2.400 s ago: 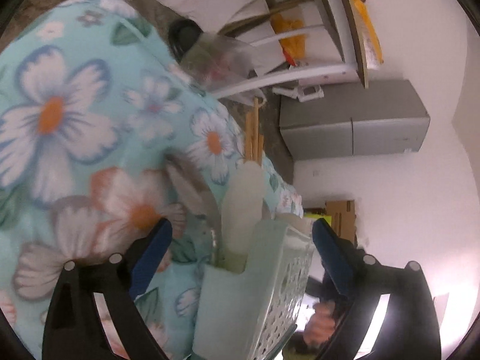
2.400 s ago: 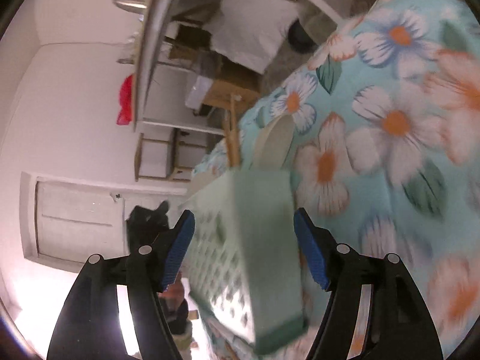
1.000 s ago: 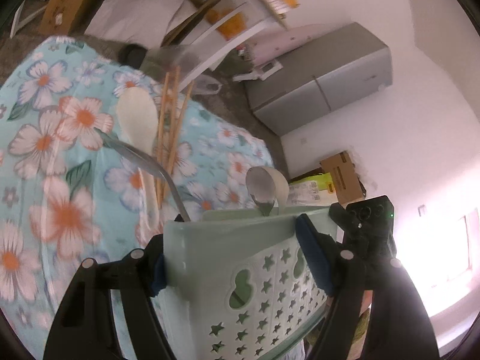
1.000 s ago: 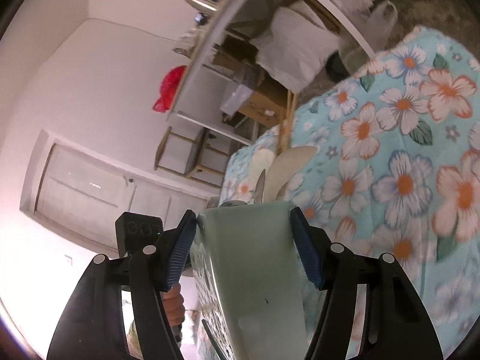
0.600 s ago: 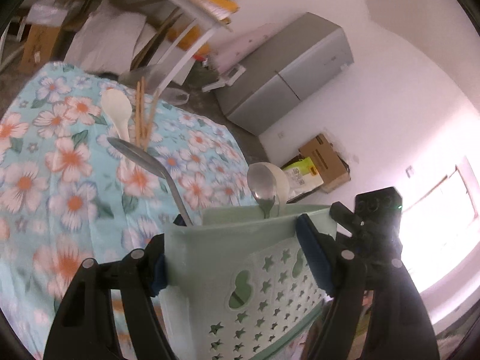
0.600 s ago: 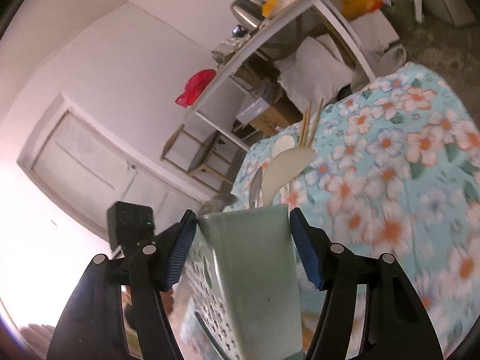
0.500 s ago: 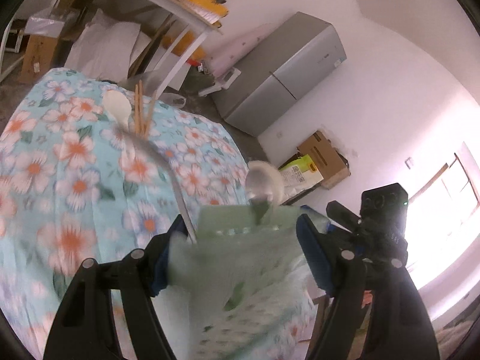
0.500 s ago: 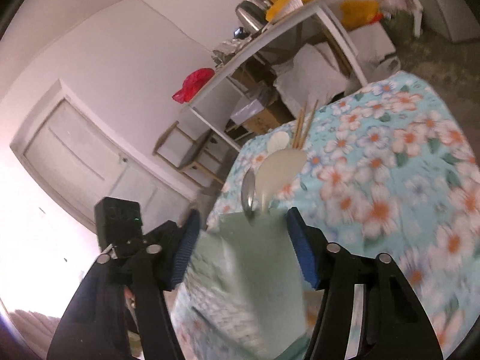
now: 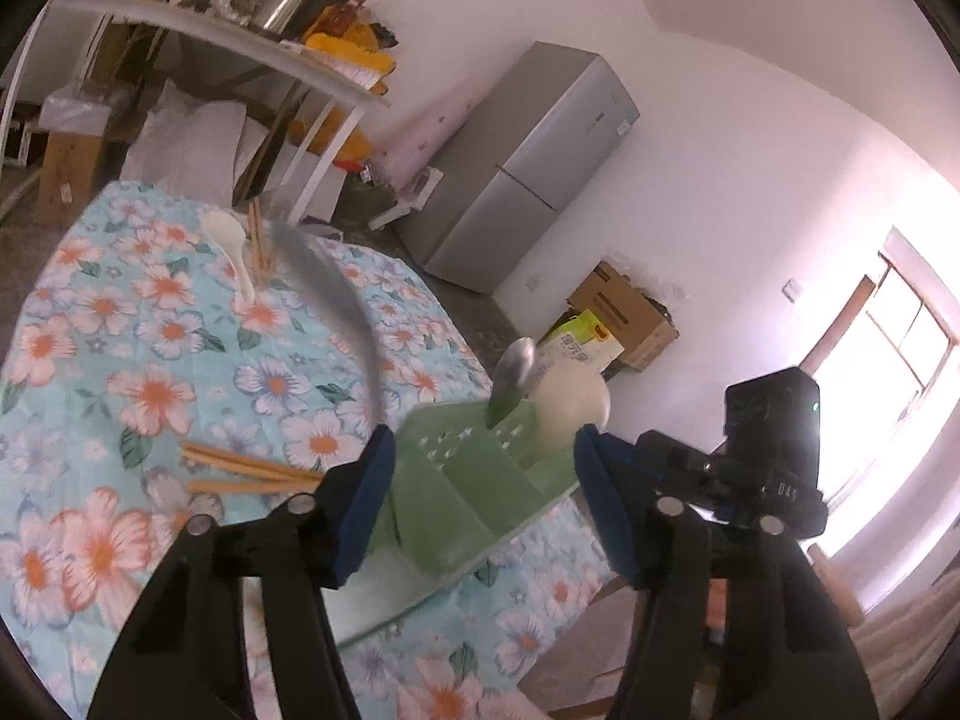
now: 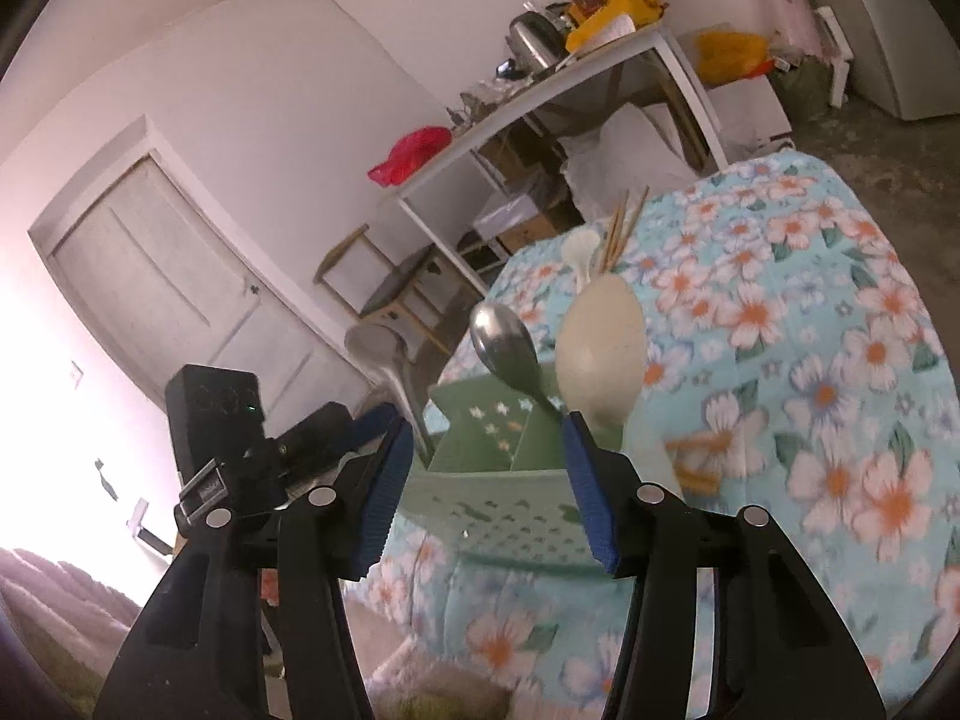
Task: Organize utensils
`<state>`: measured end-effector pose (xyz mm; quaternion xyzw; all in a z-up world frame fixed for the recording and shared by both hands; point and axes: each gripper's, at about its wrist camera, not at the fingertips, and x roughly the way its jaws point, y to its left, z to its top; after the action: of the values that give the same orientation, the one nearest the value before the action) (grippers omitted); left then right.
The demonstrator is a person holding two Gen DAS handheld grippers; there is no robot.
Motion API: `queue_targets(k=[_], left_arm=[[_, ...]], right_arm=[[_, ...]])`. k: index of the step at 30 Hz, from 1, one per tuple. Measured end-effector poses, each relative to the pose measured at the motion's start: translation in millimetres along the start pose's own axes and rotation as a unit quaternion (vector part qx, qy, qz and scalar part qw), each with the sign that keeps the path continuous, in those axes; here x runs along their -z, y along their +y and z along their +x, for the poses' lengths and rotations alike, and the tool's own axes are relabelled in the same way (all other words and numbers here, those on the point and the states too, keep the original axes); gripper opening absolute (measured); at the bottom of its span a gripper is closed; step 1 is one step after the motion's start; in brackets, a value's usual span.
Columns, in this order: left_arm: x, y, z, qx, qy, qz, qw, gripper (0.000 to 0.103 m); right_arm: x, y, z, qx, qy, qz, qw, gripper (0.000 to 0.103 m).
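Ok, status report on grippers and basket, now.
Left gripper and right gripper open, either side of the pale green perforated plastic basket. Spoons upright inside. Wooden chopsticks loose on the floral tablecloth.

left gripper [image 9: 483,483] fingers spread, right gripper [image 10: 486,474] fingers spread

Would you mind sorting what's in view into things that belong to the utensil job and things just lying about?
Job: green basket, metal spoons, cream spoon, white spoon, chopsticks.
Lying about: fridge, cardboard box, kettle, red cloth.
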<state>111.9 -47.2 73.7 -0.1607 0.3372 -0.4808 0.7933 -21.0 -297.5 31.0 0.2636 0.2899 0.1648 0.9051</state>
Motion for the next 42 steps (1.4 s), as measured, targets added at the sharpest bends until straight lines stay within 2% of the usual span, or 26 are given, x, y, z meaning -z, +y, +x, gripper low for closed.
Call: queue_targets(k=[2,5,7,10,13,17,18,21,22,26,28,30,35,37,38,39,40,42], left_arm=[[8,-4,-7,-0.041,-0.005,0.021,0.9989,0.053],[18,-4,-9,-0.071,0.003,0.028,0.9971,0.044],[22,2,-9,-0.064,0.003,0.011,0.9979,0.044],[23,6,-11,-0.058,0.000,-0.002,0.9983,0.043],[21,7,-9,-0.060,0.003,-0.008,0.9982,0.042],[16,5,-7,-0.070,0.036,-0.028,0.9965,0.043],[15,3,-7,-0.079,0.050,-0.032,0.9951,0.040],[10,-2,-6,-0.146,0.076,-0.018,0.9862,0.038],[10,-1,-5,-0.153,0.084,-0.015,0.9846,0.038],[14,-3,-3,-0.155,0.110,-0.014,0.9816,0.038],[17,-4,-4,-0.154,0.118,-0.013,0.9809,0.032],[20,-5,-5,-0.130,0.130,-0.033,0.9824,0.018],[22,-17,-8,-0.139,0.115,-0.028,0.9832,0.012],[20,-18,-9,-0.118,0.108,-0.043,0.9863,0.006],[19,-19,-8,-0.096,0.109,-0.055,0.9879,0.000],[18,-22,-5,-0.070,0.114,-0.067,0.9888,0.000],[18,-27,-3,-0.068,0.113,-0.060,0.9894,0.000],[18,-40,5,-0.086,0.112,-0.022,0.9897,0.000]], right_arm=[[5,2,-13,0.031,-0.022,-0.002,0.999,0.049],[1,-7,-13,0.074,-0.031,0.006,0.997,0.045],[-5,-18,-5,0.092,-0.022,0.026,0.995,0.038],[-9,-27,6,0.085,-0.013,0.047,0.995,0.036],[-11,-36,22,0.080,0.014,0.072,0.994,0.036],[-9,-27,40,0.112,0.073,0.047,0.990,0.034],[-9,-23,44,0.119,0.090,0.038,0.988,0.032],[-9,-7,46,0.161,0.127,-0.021,0.978,0.029],[-7,-3,46,0.173,0.138,-0.036,0.975,0.027],[0,5,46,0.192,0.153,-0.071,0.967,0.024],[3,6,44,0.199,0.145,-0.073,0.966,0.019],[3,5,41,0.199,0.136,-0.064,0.969,0.017],[0,4,36,0.191,0.124,-0.041,0.973,0.017],[0,4,35,0.180,0.124,-0.035,0.975,0.017],[0,6,35,0.174,0.128,-0.032,0.976,0.017],[0,10,35,0.169,0.129,-0.035,0.977,0.017],[1,14,36,0.167,0.128,-0.039,0.977,0.017],[0,20,40,0.167,0.126,-0.049,0.976,0.016]])
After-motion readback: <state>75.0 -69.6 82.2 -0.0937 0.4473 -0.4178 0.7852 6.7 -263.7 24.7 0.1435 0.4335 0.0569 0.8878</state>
